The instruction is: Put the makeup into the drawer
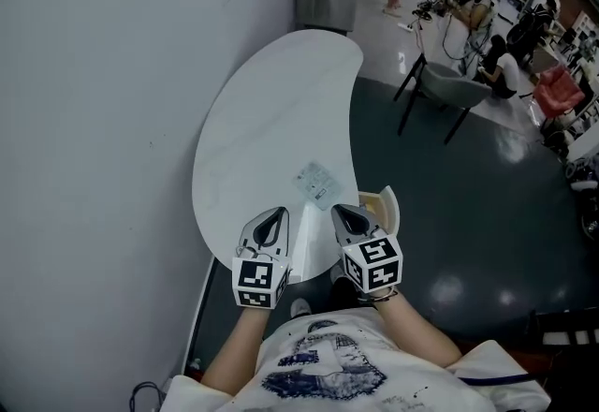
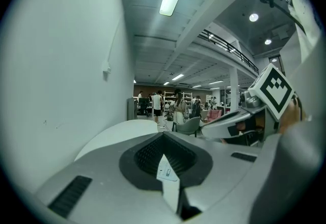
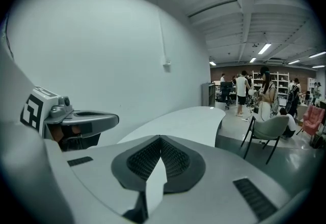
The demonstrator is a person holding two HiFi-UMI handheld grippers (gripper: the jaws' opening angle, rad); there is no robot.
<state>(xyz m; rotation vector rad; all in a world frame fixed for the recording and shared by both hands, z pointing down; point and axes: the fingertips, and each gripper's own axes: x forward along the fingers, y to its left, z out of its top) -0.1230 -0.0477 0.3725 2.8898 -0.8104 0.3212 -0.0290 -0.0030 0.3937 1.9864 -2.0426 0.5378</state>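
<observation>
Just beyond the left gripper [image 1: 276,214] and right gripper [image 1: 343,212], jaws closed empty, lies perhaps a clear packet [image 1: 316,181].

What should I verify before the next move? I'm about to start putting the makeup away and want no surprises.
1. Left gripper empty: ok, jaws together, nothing between them.
2. Right gripper empty: ok, jaws together, nothing between them.
3. Jaws open for a pick: not ok, both are shut.
4. Makeup found: cannot tell; only a clear packet lies on the white table, ahead of both grippers.
5. Drawer in sight: cannot tell; a cream thing at the table's right edge might be one.
6. Way to the packet free: ok, bare tabletop lies between.
</observation>
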